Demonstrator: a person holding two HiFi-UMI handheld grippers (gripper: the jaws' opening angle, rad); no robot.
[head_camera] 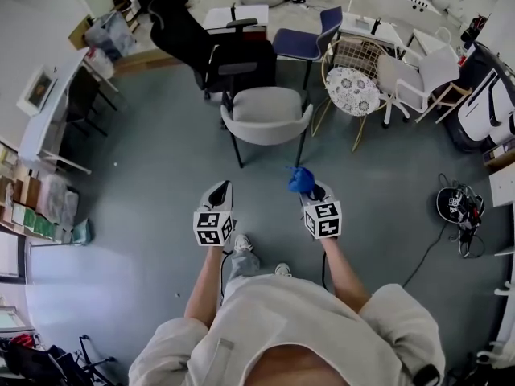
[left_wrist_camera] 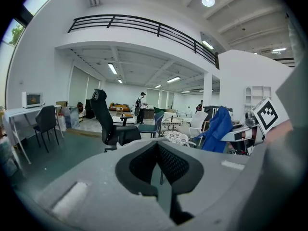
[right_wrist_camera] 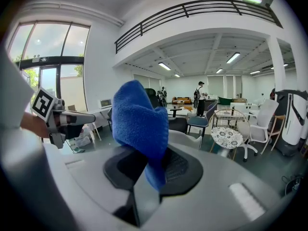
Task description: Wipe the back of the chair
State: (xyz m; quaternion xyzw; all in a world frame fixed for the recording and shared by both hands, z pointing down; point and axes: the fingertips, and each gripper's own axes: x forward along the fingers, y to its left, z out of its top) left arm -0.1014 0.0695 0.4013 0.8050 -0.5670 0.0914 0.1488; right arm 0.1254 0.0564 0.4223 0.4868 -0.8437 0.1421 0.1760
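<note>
A person is standing on a grey floor, holding a gripper in each hand at about waist height. The left gripper (head_camera: 220, 188) is pointing forward with its jaws drawn together at the tips and nothing between them. The right gripper (head_camera: 315, 193), just to its right, is pinching a bunched blue cloth (head_camera: 301, 180) that is sticking up past its jaw tips. The grey chair (head_camera: 266, 113) is standing ahead of both grippers and apart from them, its curved back turned toward the person, with only bare floor lying in between. Beyond the chair, a black office chair (head_camera: 211, 55) is standing ahead and slightly left of the grippers, with a blue chair (head_camera: 308, 40) farther off. Ahead and to the right of the right gripper are a wire chair with a patterned round cushion (head_camera: 352, 89) and a white chair (head_camera: 420, 77). A coil of cables (head_camera: 457, 205) is lying on the floor well off to the right gripper's right. In the right gripper view, the cloth is covering much of the grey chair, leaving only part of its pale back showing. In the left gripper view, that gripper's own jaws are blocking nearly all of the chair. A distant person (left_wrist_camera: 141, 107) is standing far beyond the left gripper, too small to make out clearly.
</note>
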